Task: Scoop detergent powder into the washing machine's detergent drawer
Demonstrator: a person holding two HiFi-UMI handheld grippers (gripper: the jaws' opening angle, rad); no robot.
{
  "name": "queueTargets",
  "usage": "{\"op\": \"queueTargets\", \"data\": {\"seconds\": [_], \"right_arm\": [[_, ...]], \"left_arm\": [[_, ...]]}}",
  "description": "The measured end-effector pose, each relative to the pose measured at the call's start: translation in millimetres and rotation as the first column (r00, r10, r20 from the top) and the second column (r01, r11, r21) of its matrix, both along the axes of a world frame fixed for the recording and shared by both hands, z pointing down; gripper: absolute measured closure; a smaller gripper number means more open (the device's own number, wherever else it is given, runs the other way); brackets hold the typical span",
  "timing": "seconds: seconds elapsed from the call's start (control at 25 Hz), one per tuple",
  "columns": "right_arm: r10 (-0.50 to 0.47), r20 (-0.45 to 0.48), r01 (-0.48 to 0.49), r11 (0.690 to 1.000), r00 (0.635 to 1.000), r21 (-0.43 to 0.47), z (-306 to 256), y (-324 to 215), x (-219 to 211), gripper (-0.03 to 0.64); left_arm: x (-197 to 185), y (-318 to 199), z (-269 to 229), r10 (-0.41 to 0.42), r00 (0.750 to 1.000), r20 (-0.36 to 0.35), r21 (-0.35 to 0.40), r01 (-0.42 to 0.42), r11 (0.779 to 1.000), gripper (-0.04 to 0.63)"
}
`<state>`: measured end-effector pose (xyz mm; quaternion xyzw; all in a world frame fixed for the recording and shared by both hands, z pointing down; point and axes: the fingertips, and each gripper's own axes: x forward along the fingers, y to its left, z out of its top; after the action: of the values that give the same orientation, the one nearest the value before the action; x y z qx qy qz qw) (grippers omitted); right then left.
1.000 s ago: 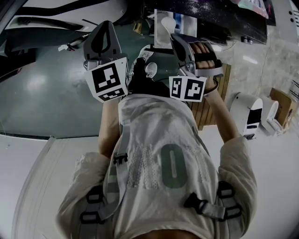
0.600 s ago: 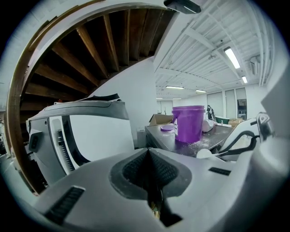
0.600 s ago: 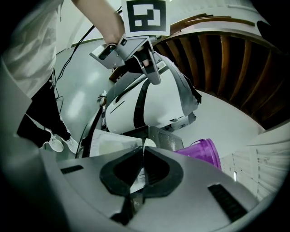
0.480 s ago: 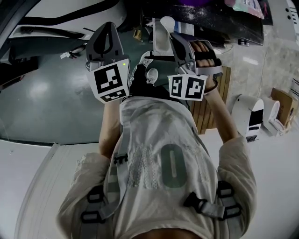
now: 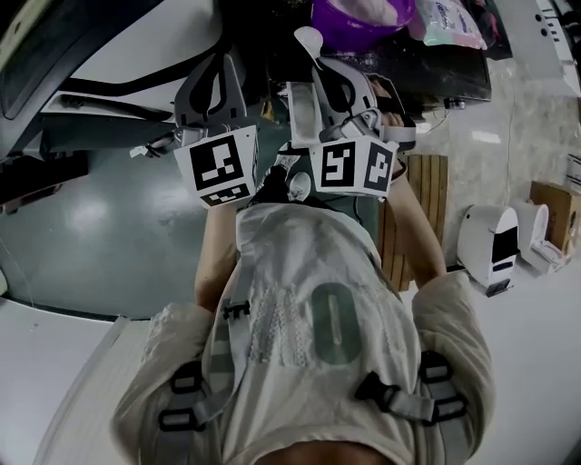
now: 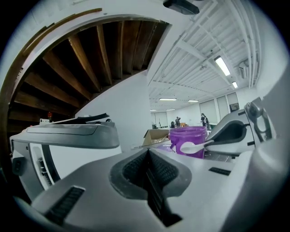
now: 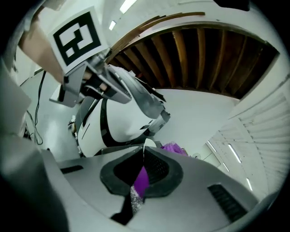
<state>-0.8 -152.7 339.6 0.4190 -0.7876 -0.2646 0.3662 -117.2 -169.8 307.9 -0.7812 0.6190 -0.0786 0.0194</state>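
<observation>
One spoon (image 5: 307,38) we are pinching in the right gripper (image 7: 144,158), bowl toward the tub (image 5: 359,18) for scooping; left gripper (image 6: 147,161) is idling closed, empty.

Counts, all views.
- Hand-held two-jaw grippers: two, left gripper (image 6: 147,153) and right gripper (image 7: 143,155).
- Black-and-white marker cubes: two, left cube (image 5: 222,165) and right cube (image 5: 356,166).
- Round purple plastic tub (image 5: 359,14): one.
- White plastic spoon (image 6: 192,146): one.
- Rounded white floor units: two, near unit (image 5: 490,243) and far unit (image 5: 537,232).
- Open brown cardboard box (image 6: 156,135): one.
</observation>
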Motion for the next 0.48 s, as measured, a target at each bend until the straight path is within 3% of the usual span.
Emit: {"op": "queueTargets", "data": {"seconds": [0.2,0.48], "right_arm": [[0.058,0.18,-0.07,0.996,0.982,0.062,-59.1,-16.5,11.3,0.606],[0.184,0.429,-0.241,0.967,0.884,0.083,-113.3,-30.2,57.4,0.607]], "left_arm": [[14.8,-10.0,-29.5,0.026,1.0,-0.001,0.052,-0.026,0.998,0.575],[33.3,-19.0,-67.3,0.07,0.998,0.002,0.119,-0.069,0.99,0.575]]}}
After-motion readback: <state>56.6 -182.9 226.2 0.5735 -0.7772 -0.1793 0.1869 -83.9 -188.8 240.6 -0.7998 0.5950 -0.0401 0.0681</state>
